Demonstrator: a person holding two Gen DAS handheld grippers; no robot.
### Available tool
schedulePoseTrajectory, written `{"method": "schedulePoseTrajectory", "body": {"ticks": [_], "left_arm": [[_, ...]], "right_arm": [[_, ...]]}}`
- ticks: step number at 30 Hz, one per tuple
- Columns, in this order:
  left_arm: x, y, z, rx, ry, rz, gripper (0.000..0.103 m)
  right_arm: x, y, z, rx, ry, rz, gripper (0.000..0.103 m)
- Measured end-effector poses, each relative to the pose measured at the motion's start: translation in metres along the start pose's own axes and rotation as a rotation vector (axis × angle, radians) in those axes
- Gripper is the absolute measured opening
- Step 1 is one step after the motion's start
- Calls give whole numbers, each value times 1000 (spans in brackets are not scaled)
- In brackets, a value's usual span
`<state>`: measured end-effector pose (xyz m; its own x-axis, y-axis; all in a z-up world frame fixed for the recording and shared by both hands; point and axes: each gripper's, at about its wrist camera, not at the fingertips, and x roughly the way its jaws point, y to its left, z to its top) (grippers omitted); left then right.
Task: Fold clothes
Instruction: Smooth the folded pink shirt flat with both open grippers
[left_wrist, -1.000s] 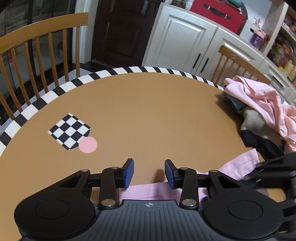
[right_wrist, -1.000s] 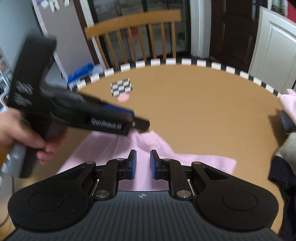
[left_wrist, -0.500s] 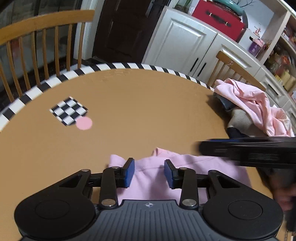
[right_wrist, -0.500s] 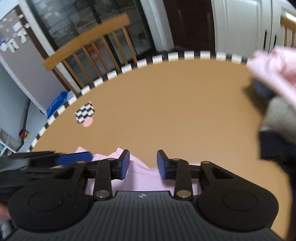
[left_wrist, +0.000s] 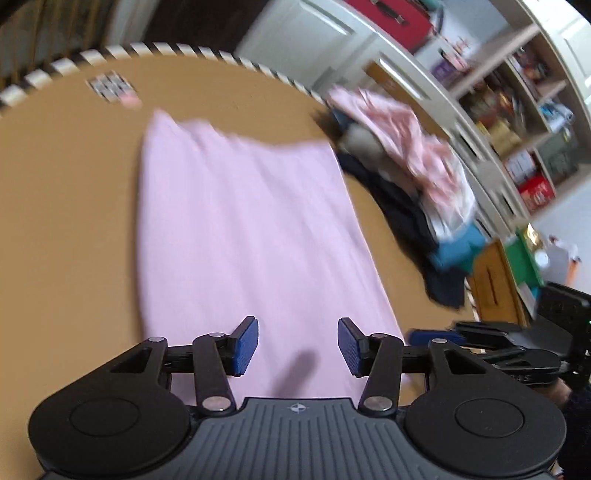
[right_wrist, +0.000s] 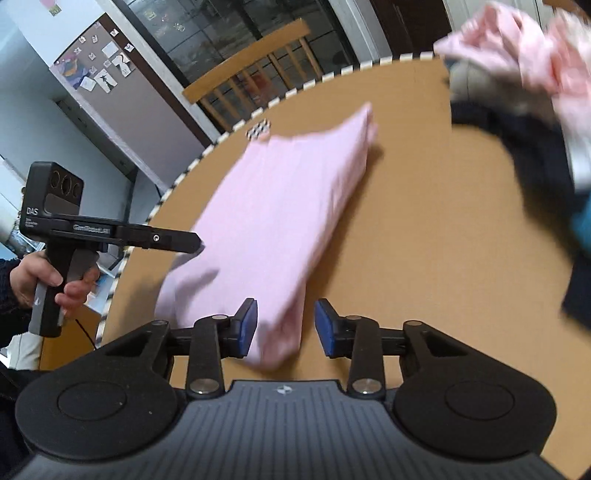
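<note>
left gripper (left_wrist: 297, 347): jaws apart and just opened wider, holding nothing, above the near end of the pink garment (left_wrist: 236, 229).
right gripper (right_wrist: 285, 328): jaws part-open, near corner between them, pads not pressing.
garment: flat, mid table (right_wrist: 424, 258), lengthwise from near edge.
step: likely between folds.
next: regrip near corners, fold toward far edge.
pile (left_wrist: 402, 147): unfolded clothes, right edge.

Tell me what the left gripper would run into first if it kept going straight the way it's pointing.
Most likely the pink garment spread flat on the table: the left gripper angles down over its near end with open, empty jaws. Exact depth is unclear in the blur.
</note>
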<state>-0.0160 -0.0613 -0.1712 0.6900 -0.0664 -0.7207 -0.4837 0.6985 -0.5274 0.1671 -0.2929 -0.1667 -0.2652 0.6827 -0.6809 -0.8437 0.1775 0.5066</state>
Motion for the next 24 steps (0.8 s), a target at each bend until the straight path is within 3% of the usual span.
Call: {"method": "schedulePoseTrajectory", "body": {"ticks": [4,5,6,7,12,16,19,24], "left_arm": [[6,0,-22,-37,-10,29,51],[7,0,-24,-41,-12,36,51],[8,0,-25,-43,-12,47,51],[8,1,-25,-46,-16,51,50],[11,8,-19,-90,-36,65,49],[14,10,-15,-74,-42,67,40],[12,8,-18,3,-40,109,27],[-17,22,-20,-29,-31,150,35]], "right_arm": [[0,7,-15,13,-6,66,37],[4,8,-14,19,-3,76,31],[8,9,-13,23,14,64,13],[12,11,-12,25,36,48,9],[-1,19,-5,45,43,21,6],[2,14,-16,85,108,-88,6],[7,9,-18,152,115,-101,7],[-4,8,-20,131,147,-192,12]]}}
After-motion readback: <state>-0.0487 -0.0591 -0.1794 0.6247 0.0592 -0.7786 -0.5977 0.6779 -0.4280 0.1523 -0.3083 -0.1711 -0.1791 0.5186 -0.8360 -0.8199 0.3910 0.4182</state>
